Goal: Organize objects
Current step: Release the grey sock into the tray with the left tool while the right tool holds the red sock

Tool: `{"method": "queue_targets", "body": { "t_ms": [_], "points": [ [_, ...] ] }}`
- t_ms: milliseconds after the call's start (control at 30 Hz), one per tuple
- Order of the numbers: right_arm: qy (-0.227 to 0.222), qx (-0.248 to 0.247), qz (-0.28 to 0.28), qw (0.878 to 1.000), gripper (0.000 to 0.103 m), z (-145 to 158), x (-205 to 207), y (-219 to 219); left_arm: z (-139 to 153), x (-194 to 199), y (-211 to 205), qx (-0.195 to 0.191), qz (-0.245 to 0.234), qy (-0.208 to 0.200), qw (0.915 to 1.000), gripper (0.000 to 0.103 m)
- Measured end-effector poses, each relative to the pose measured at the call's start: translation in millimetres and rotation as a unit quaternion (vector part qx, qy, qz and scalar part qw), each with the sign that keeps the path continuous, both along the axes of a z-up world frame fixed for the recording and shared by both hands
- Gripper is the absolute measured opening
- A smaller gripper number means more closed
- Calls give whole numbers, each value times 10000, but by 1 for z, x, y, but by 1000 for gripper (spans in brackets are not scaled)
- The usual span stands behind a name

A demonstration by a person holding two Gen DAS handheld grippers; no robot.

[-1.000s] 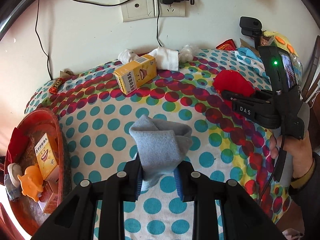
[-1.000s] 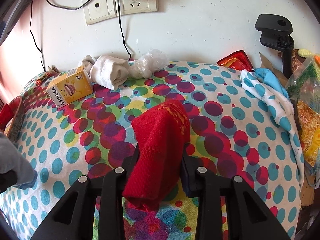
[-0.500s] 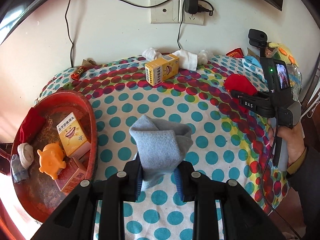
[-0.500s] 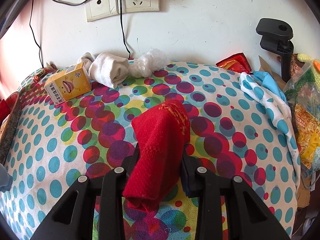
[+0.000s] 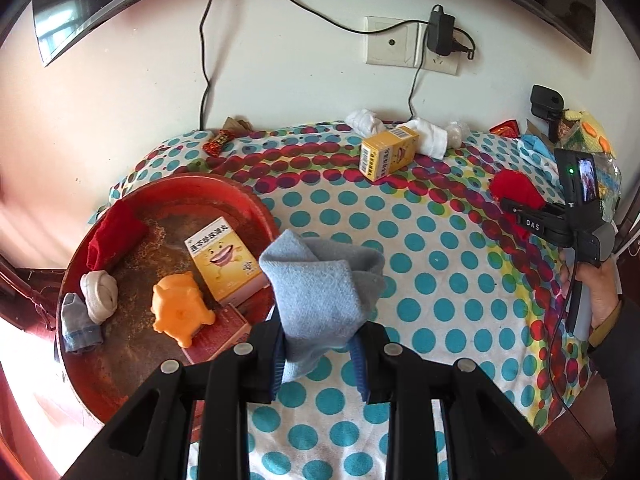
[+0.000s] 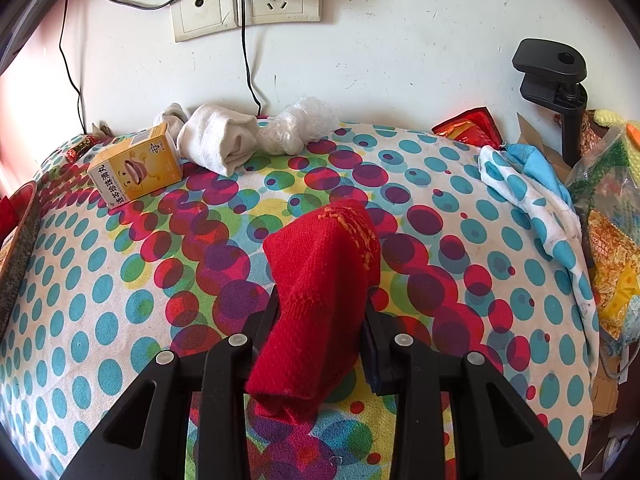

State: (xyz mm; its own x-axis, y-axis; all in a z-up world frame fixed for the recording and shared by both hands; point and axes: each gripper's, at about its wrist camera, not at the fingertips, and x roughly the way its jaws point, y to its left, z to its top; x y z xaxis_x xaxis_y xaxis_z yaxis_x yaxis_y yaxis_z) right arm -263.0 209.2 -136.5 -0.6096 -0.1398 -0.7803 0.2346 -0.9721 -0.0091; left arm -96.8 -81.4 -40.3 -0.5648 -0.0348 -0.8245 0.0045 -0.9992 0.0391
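The grey-blue sock [image 5: 320, 292] sits pinched between the narrow blue-padded fingers [image 5: 278, 354] of the left gripper [image 5: 320, 360], held up over the spotted tablecloth [image 5: 420, 280] just beside the rim of the red round tray [image 5: 256, 204]. The tray already carries a yellow box [image 5: 222, 260], an orange toy [image 5: 180, 308], a red cloth [image 5: 114, 236] and two rolled socks [image 5: 98, 290]. The right gripper [image 6: 320, 336] is closed narrowly on a red sock [image 6: 320, 280], which stands upright above the cloth. Open cloth lies between the two grippers. Another yellow box [image 6: 136, 174], a white rolled cloth [image 6: 218, 144] and a plastic wad [image 6: 298, 126] crowd the far edge against the wall.
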Motion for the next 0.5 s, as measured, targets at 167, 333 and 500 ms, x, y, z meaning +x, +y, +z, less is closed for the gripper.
{"method": "queue_targets", "body": {
  "t_ms": [167,333,500],
  "points": [
    [1,9,1,10000,31,0,0,0,2,-1,-34,-95,270,-53,9996,28],
    [-1,5,-1,10000,31,1,0,0,-1,-2,-72,-144,632,-117,9978,29],
    [9,45,2,10000,31,1,-1,1,-7,-4,-109,-68,793,-73,9968,29]
  ]
}}
